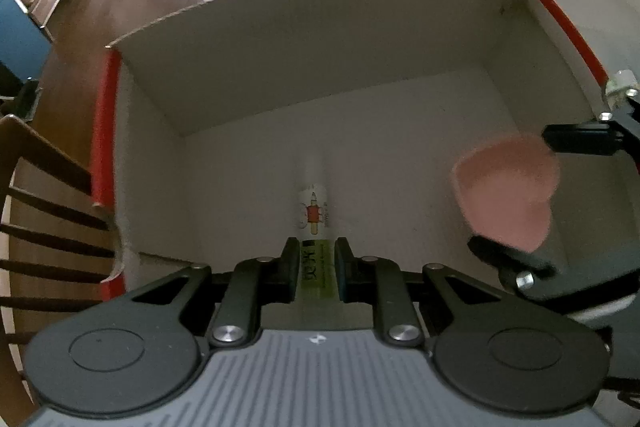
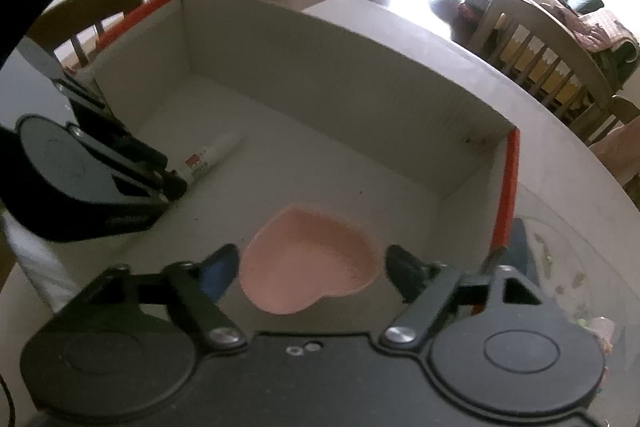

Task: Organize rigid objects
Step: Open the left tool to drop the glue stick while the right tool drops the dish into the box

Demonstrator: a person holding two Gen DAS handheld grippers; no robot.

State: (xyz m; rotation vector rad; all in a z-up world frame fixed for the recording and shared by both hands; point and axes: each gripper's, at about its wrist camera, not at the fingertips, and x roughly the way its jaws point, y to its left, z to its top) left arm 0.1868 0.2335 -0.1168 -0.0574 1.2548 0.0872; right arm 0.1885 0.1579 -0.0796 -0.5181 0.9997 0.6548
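I have both tools down inside the open cardboard box with red-taped edges [image 1: 105, 131], which fills the middle of each view.

In the left wrist view, my left gripper [image 1: 318, 259] sits at the bottom centre with its jaws closed on the white cylindrical tube with a green label and a small cartoon print [image 1: 314, 215]. The tube points straight ahead along the fingers toward the far wall, and its tip looks low over the box floor, though I cannot tell whether it touches. I judge I hold it lengthwise so that it will lie flat and parallel to the side wall.

In the right wrist view, my right gripper [image 2: 310, 267] is at the bottom centre. Its fingers stand apart on either side of the pink heart-shaped shallow dish [image 2: 308, 265], with a visible gap on each side, so the claw is open and not squeezing. The dish seems to rest on the box floor near the right wall, well apart from the tube.

Both items appear to be inside the box; what remains, I judge, is letting the tube go.
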